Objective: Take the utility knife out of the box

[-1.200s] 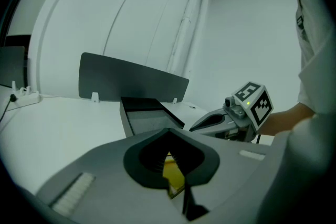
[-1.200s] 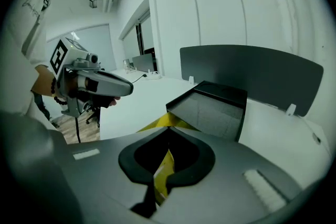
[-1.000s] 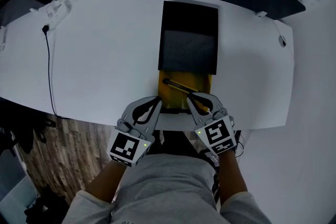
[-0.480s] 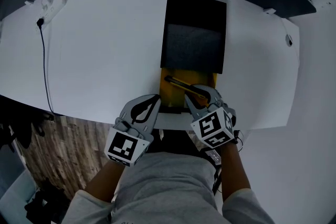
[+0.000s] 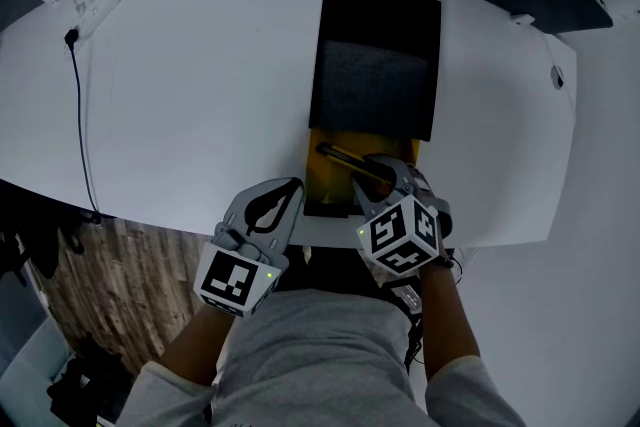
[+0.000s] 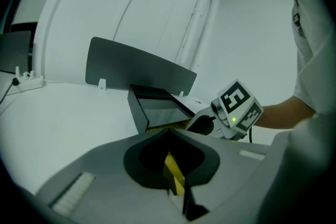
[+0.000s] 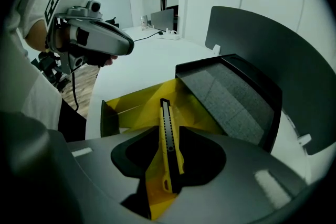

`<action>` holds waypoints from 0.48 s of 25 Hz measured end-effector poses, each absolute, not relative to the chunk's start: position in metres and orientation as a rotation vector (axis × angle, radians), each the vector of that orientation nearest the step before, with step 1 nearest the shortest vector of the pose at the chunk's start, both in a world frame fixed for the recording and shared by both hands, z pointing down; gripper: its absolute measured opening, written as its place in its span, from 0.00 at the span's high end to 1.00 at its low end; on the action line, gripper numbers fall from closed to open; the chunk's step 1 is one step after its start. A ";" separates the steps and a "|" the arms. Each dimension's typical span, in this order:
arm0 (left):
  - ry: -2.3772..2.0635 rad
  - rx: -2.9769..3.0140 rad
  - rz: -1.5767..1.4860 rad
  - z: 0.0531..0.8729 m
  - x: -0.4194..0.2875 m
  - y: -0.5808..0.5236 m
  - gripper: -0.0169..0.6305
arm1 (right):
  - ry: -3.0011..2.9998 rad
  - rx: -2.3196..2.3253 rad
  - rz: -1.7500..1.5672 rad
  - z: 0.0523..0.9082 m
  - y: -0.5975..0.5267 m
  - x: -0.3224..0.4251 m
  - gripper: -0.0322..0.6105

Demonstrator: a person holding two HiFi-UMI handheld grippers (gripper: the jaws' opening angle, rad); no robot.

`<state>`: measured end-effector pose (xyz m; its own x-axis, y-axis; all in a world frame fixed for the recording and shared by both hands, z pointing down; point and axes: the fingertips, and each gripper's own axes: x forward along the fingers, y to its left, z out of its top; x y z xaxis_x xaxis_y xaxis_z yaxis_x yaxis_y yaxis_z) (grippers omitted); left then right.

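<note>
**Head view, read with both gripper views.** A white, curved table [image 5: 180, 85] fills the frame. At centre stands the open box: a yellow inner tray [image 7: 131, 102], with its black lid lined in grey foam [image 5: 375, 85] folded back toward the top of the frame. The slim yellow-and-black utility knife [image 7: 166, 123] lies in the tray, running from the tray's upper left to its lower right, and is not yet lifted.

My right gripper [image 5: 385, 170], at lower centre, points steeply down over the lower-right end of the knife. Its jaws have just been opening and stand wide, 1 on each side of the handle. The handle is between them, but neither pad presses on it. My left gripper [image 5: 292, 187], just left of the tray's lower corner, has its tips brought together on nothing. A strip of yellow tray wall merely shows through the opening behind the tips.

**Judged risks.**
1. I straddle the knife near its end, so a pinch there may let the long body swing or slip out as it rises.
2. The jaws are wide and the tray narrow, so 1 fingertip could land on the tray wall and clamp it together with the handle.
3. Nothing steadies the box, which sits at the table's lower edge, so a snagged lift could drag the tray off the table.
</note>
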<state>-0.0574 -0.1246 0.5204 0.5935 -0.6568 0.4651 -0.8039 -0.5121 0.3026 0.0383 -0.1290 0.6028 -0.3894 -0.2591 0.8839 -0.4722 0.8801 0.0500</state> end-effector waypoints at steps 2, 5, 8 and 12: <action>-1.162 2.334 0.394 0.521 -0.058 -0.126 0.97 | -1.978 0.517 0.249 0.607 -0.129 0.038 0.73; -1.165 2.337 0.387 0.523 -0.058 -0.128 0.97 | -1.958 0.502 0.245 0.611 -0.129 0.038 0.72; -1.156 2.320 0.403 0.527 -0.061 -0.126 0.97 | -1.937 0.491 0.243 0.616 -0.130 0.038 0.72; -1.153 2.314 0.402 0.531 -0.063 -0.126 0.97 | -1.911 0.468 0.236 0.621 -0.130 0.036 0.72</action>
